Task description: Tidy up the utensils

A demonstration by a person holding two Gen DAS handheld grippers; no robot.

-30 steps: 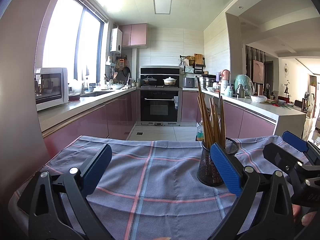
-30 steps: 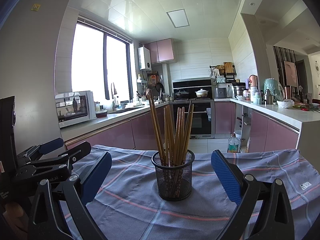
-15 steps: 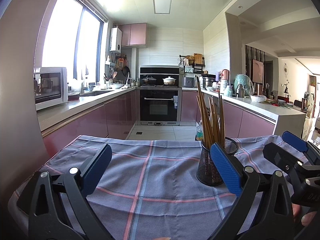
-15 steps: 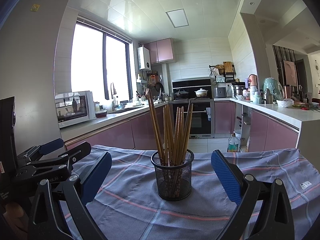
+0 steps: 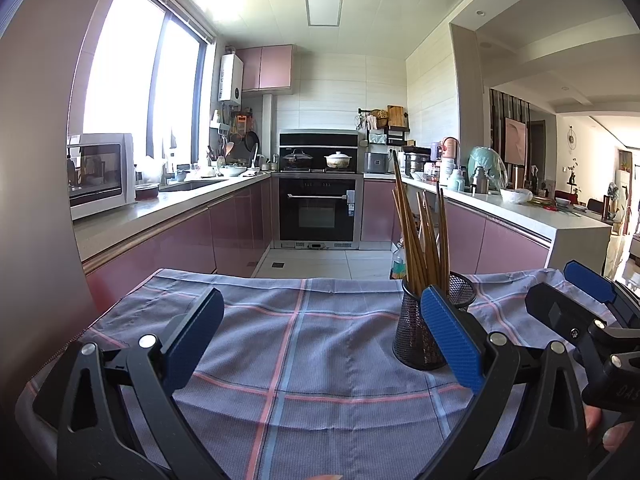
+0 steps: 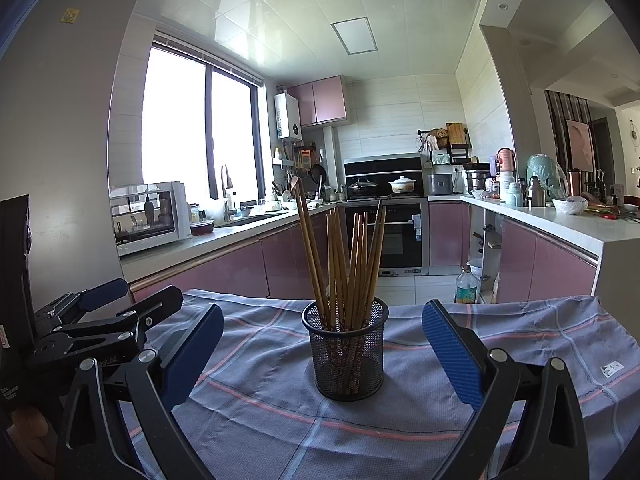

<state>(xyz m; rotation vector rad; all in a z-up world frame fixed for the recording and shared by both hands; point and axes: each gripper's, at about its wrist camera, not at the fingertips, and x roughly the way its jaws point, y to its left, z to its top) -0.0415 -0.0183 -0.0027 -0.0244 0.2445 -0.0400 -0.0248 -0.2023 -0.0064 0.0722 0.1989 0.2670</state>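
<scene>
Chopsticks sitting bunched in mesh holder, frame center; nothing shifting since last frames. Both tools, right tool and left tool, hovering wide open, empty; task looking done.

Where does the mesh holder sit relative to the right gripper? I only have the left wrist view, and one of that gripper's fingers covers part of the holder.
Observer: The mesh holder stands upright, centred ahead of the right gripper. It shows in the gap between the fingers and touches neither.
Operator: Is that gripper carrying anything?
Observer: No. Its jaws stand wide open with nothing in them.
Operator: Any chopsticks left outside the holder?
Observer: None that the right wrist view shows. The chopsticks all stand fanned out in the holder, and the cloth around its base has none on it.
</scene>
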